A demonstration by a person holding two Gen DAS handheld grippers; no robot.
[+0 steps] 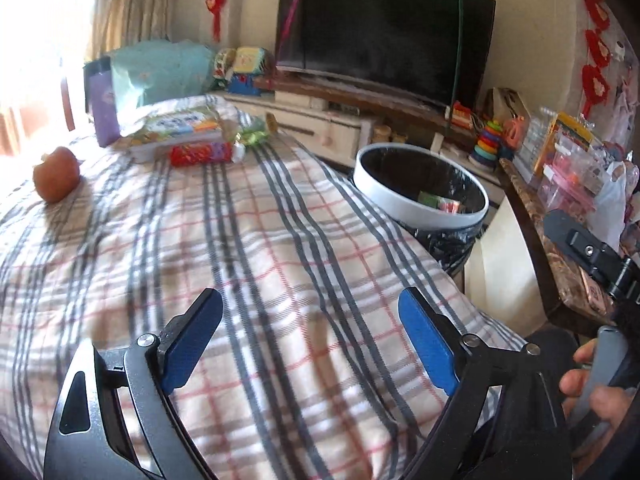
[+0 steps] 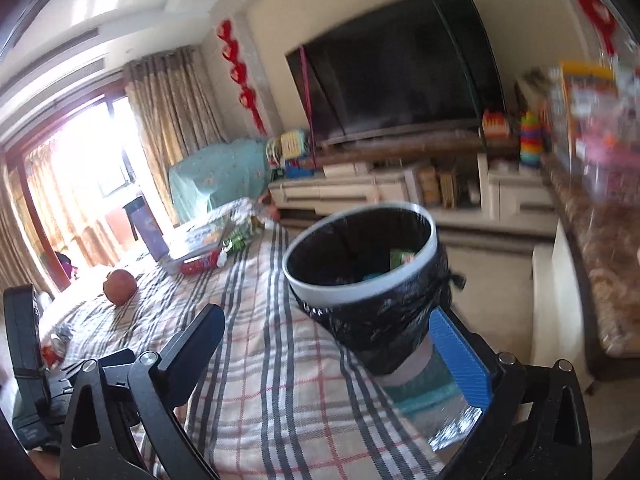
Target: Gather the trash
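A white-rimmed bin with a black liner [image 1: 420, 190] stands beside the plaid-covered table [image 1: 248, 248]; it holds green and red wrappers [image 1: 440, 203]. It also shows in the right wrist view [image 2: 360, 256]. A red wrapper [image 1: 200, 153] and a green wrapper [image 1: 252, 136] lie at the table's far end. A bitten apple [image 1: 56, 174] sits at the left, also seen in the right wrist view [image 2: 119, 285]. My left gripper [image 1: 310, 336] is open and empty above the cloth. My right gripper [image 2: 326, 354] is open and empty, near the bin.
A purple cup [image 1: 105, 110], a flat box [image 1: 176, 128] and a teal cushion [image 1: 160, 68] sit at the far end. A TV [image 1: 380, 36] on a low cabinet stands behind. A cluttered marble counter [image 1: 560, 216] is at the right. Crumpled trash [image 2: 56, 346] lies at the table's left edge.
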